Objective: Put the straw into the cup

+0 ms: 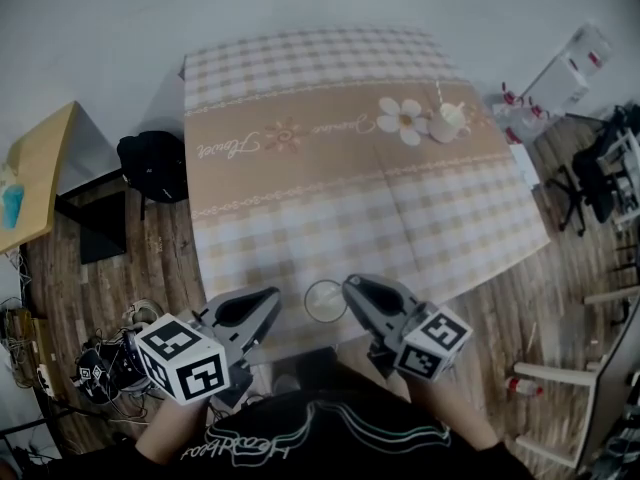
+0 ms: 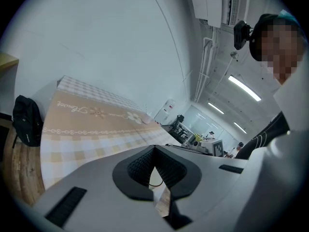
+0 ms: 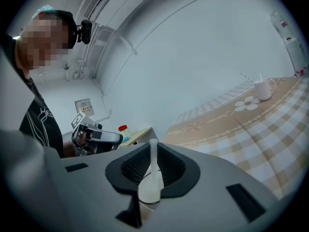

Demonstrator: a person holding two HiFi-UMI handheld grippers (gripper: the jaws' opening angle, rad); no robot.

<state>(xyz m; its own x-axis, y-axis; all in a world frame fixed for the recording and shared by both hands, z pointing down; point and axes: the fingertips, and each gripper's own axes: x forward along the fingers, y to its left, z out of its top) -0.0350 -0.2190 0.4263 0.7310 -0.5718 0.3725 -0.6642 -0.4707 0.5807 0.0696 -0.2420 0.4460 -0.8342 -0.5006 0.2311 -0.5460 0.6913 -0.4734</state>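
Observation:
A clear glass cup [image 1: 325, 301] stands at the near edge of the checked tablecloth [image 1: 330, 188], between my two grippers. My right gripper [image 1: 352, 286] is just right of the cup, shut on a white straw [image 3: 153, 175] whose tip pokes out past the jaws. My left gripper [image 1: 270, 306] sits just left of the cup, shut with nothing in it [image 2: 154, 151]; the cup's rim shows through the gap below its pads. A white mug [image 1: 446, 123] with straws in it stands at the far right of the table, also seen from the right gripper view [image 3: 263, 88].
On the floor left of the table lies a black backpack [image 1: 153, 165], beside a wooden side table [image 1: 38, 173]. Office chairs [image 1: 600, 173] and bottles [image 1: 520, 108] crowd the right side. Cables [image 1: 95, 373] lie on the floor at lower left.

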